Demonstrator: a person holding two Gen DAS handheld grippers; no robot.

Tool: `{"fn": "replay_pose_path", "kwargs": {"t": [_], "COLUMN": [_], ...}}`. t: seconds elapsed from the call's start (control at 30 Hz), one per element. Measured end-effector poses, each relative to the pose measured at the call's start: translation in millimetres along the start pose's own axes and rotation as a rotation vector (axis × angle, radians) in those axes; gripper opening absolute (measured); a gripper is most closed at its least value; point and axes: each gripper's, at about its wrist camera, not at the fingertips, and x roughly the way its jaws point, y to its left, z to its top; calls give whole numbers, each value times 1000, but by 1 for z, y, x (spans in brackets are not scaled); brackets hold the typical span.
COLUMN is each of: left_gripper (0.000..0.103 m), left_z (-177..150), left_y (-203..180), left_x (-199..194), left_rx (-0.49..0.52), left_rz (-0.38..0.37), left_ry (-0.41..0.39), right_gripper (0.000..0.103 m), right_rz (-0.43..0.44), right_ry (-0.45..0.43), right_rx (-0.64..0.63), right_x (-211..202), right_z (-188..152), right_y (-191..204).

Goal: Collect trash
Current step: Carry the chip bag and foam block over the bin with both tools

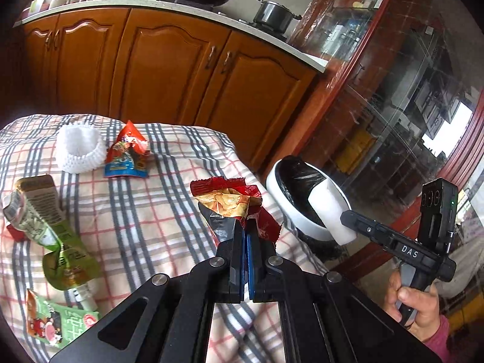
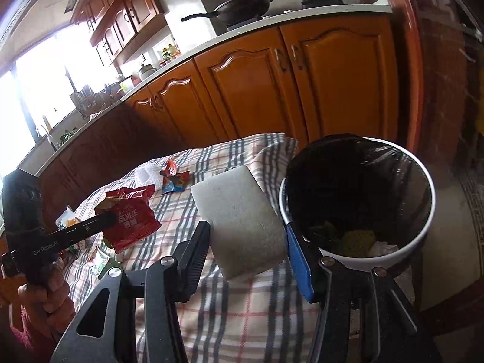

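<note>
Your left gripper (image 1: 245, 227) is clamped on a red snack wrapper (image 1: 230, 199), held above the plaid tablecloth (image 1: 151, 211). Your right gripper (image 2: 248, 236) grips a white foam block (image 2: 239, 217) between its fingers, just beside the rim of the white trash bin (image 2: 423, 211).

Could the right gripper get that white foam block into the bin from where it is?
Probably yes: the right gripper holds the white foam block right beside the black-lined white bin, whose open mouth has nothing over it.
</note>
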Motion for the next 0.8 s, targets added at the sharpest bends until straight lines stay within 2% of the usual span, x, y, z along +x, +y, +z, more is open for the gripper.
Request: {"fn": "replay_pose_path", "kwargs": {"t": [0.5, 0.8], "left_gripper": [0, 0], "left_z": [36, 55], "left_y": [-65, -81], "left_x": [95, 154], "left_rx": [120, 116], "left_rz": [-95, -112], "left_ry": [75, 145], "right_gripper": [52, 52], "right_rz": [-104, -158], "right_ry": [-32, 3], "right_rx": [90, 131], "right_x": [-20, -12], "right_z": [10, 21], "right_y": [-65, -91]}}
